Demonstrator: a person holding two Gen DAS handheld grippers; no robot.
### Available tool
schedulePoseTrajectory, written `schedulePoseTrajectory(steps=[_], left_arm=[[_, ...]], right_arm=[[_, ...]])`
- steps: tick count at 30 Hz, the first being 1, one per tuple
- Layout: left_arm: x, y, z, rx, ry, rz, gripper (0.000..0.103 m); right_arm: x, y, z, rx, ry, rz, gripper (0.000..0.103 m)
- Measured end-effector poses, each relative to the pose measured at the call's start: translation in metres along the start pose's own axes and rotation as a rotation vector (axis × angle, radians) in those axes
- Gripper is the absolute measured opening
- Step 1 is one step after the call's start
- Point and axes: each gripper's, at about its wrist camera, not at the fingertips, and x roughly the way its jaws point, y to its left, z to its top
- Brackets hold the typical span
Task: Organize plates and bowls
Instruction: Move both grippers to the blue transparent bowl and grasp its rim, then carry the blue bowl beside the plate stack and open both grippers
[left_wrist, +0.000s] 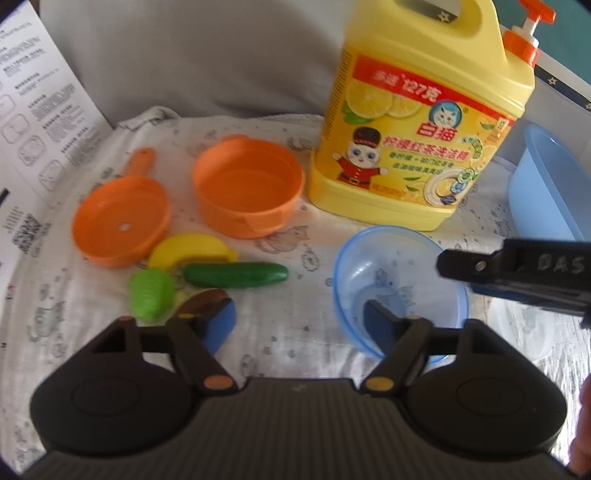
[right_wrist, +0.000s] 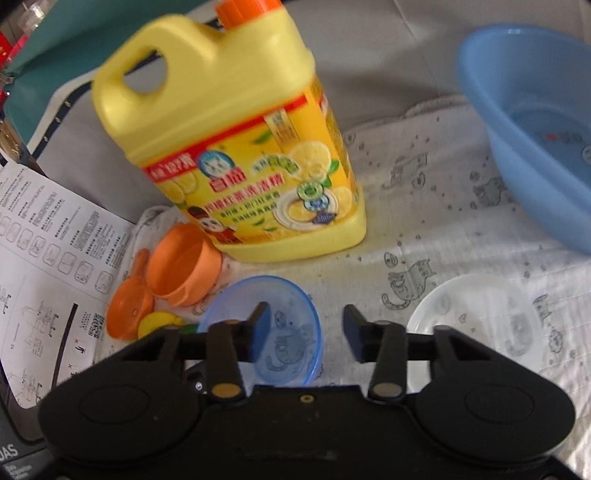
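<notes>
A small clear-blue bowl (left_wrist: 399, 266) stands on the patterned cloth in front of the detergent jug. My left gripper (left_wrist: 297, 323) is open; its right finger (left_wrist: 376, 319) dips inside the bowl and its left finger (left_wrist: 218, 326) stays outside, so the jaws straddle the bowl's near-left rim. In the right wrist view, my right gripper (right_wrist: 308, 328) is also open astride the blue bowl (right_wrist: 291, 343): the left finger (right_wrist: 260, 325) is over the inside and the right finger (right_wrist: 354, 332) outside the right rim. No pad presses on it. A clear plastic dish (right_wrist: 476, 317) lies to the right.
A tall yellow detergent jug (left_wrist: 421, 129) stands just behind the bowl. An orange toy pot (left_wrist: 247, 184), an orange pan (left_wrist: 122, 221), a toy banana (left_wrist: 192, 251) and a cucumber (left_wrist: 236, 275) lie to the left. A large blue basin (right_wrist: 524, 122) sits at the right, a printed sheet (right_wrist: 48, 251) at the left.
</notes>
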Motion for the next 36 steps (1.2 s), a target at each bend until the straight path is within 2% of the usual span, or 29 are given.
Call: schedulePoseTrajectory(steps=[2,3,5,8,16,24,36], left_arm=[[0.005,-0.002,0.001,0.0,0.012,-0.017,0.054],[0.007,-0.004,0.001,0.002,0.016,-0.025,0.05],[0.009,-0.007,0.0,0.01,0.017,-0.038,0.032],[0.011,-0.011,-0.002,0.017,0.014,-0.049,0.017],[-0.003,-0.017,0.0,0.02,-0.015,-0.033,0.017],[-0.046,-0.024,-0.005,0.021,-0.069,-0.036,0.021],[-0.11,-0.041,-0.058,0.05,-0.072,-0.041,0.029]], right_arm=[[0.006,0.0,-0.002,0.002,0.014,0.01,0.03],[0.008,0.0,-0.003,0.0,0.019,0.013,0.029],[0.013,0.001,-0.006,-0.004,0.024,0.015,0.024],[0.016,0.001,-0.01,0.006,0.03,0.026,0.019],[0.001,0.009,-0.015,0.026,0.006,0.036,0.019],[-0.037,0.014,-0.021,0.035,-0.022,0.057,0.019],[-0.112,0.014,-0.068,0.027,-0.045,0.069,0.019]])
